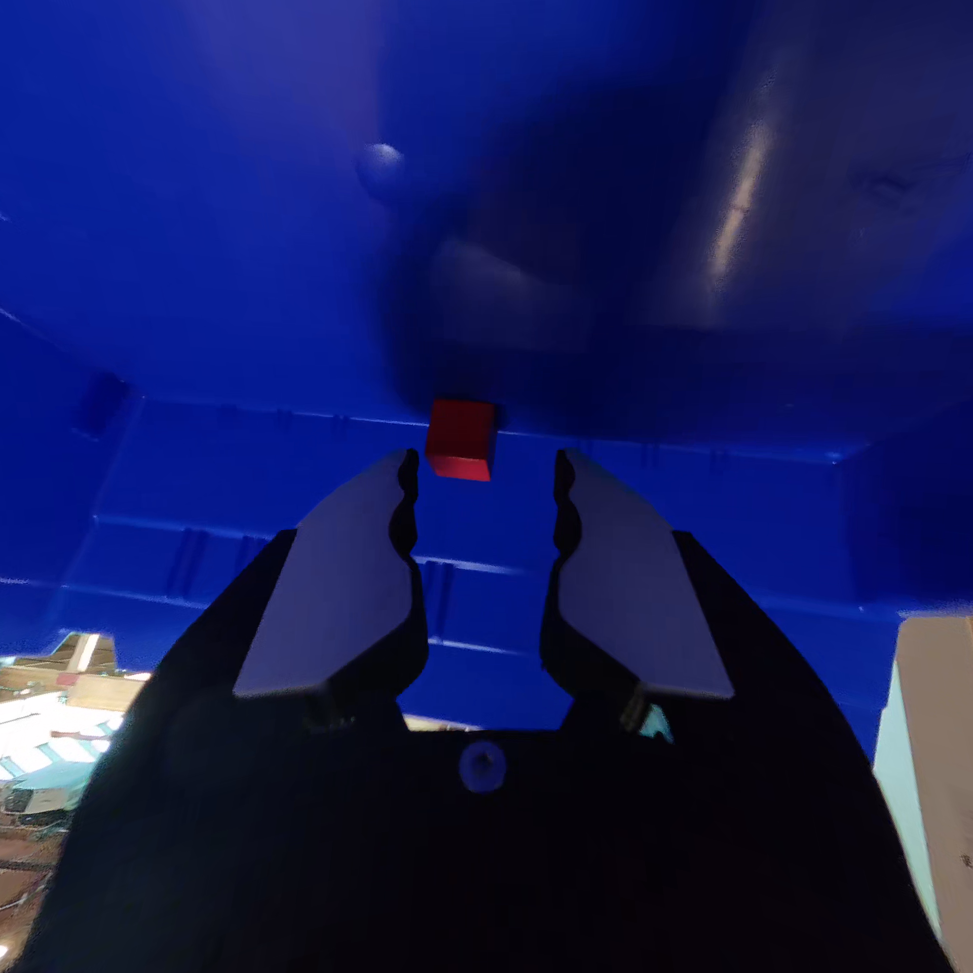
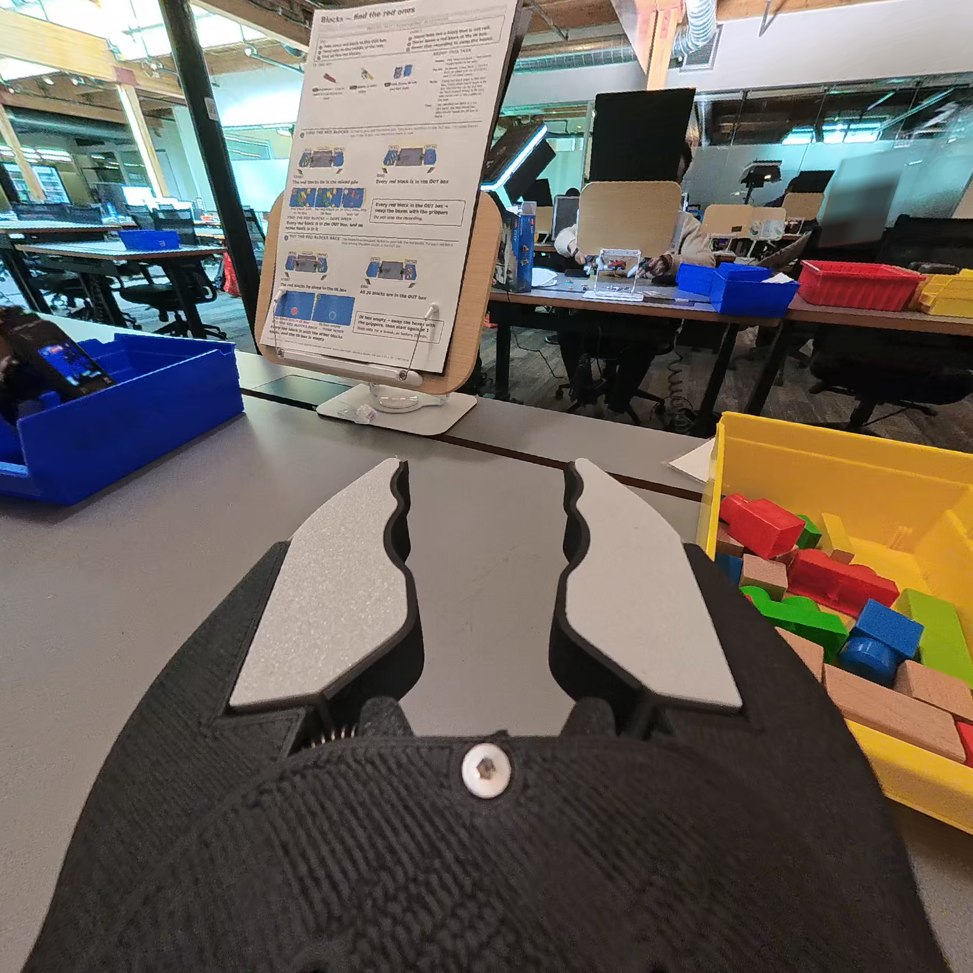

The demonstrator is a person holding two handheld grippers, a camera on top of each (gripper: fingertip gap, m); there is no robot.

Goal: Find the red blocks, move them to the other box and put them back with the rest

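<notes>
While the right gripper [image 2: 487, 468] idles open and empty, the left gripper [image 1: 487, 458] stands parted, holding nothing, a red block [image 1: 460, 439] lying just beyond, nearer its left fingertip.

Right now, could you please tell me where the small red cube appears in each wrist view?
Left wrist view: the red cube lies in the blue box, just beyond the open left claw, untouched.
Right wrist view: not visible; the box walls hide its inside.
Shared landmark: the blue box, at far left in the right view.

Black gripper [image 2: 487, 468], grey fingers [image 2: 337, 579]
</notes>
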